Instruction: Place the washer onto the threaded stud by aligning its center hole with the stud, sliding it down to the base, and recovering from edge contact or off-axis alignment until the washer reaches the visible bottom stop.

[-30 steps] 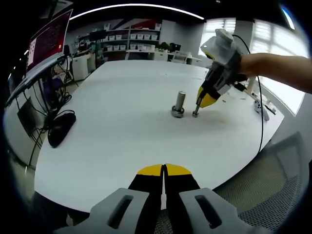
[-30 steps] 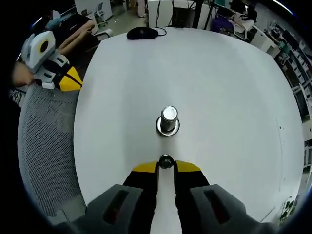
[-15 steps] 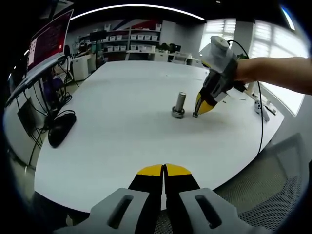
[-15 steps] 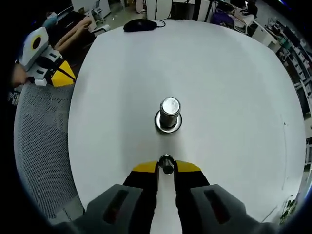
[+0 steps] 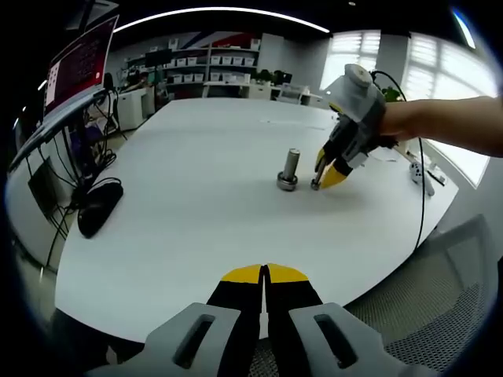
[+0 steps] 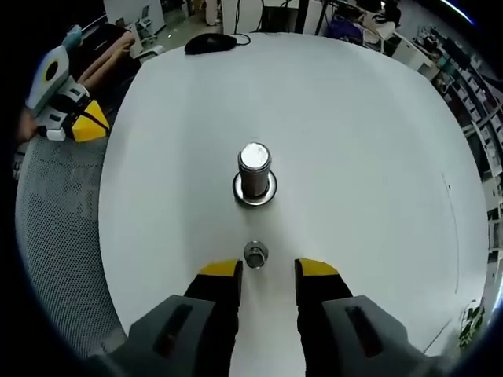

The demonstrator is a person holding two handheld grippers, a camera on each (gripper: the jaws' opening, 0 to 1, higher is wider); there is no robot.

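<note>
While the right gripper (image 6: 267,271) stands open, the washer (image 6: 255,254) lies on the table (image 6: 354,157) near the stud (image 6: 254,174); the left gripper (image 5: 265,273) is closed, empty.

table (image 6: 354,141) white | stud (image 6: 254,172) grey metal | washer (image 6: 255,254) silver | right gripper (image 6: 267,269) tips yellow, body black | mouse (image 5: 98,207) black

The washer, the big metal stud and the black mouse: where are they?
washer (image 6: 255,254), right gripper view, on its ring.
stud (image 6: 254,158), right gripper view, on its shiny top.
mouse (image 5: 97,208), left gripper view, on its black back.
</note>
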